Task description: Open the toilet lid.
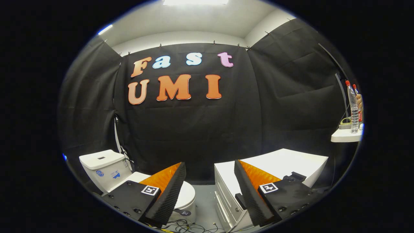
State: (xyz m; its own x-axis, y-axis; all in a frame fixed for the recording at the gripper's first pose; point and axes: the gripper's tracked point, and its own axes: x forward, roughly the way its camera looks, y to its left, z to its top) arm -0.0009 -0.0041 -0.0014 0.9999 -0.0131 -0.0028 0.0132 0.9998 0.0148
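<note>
Overhead, gripper (210,194) fingers spread wide, holding nothing; white toilet (129,181) with lid (187,194) down beyond the left finger, white cabinet (291,161) beyond the right.

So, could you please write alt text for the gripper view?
The open gripper, holding nothing, hangs well short of a white ceramic toilet whose lid is down, beyond its left finger. A white drawer cabinet stands beyond the right finger, with clear plastic bottles on a small shelf.
</note>
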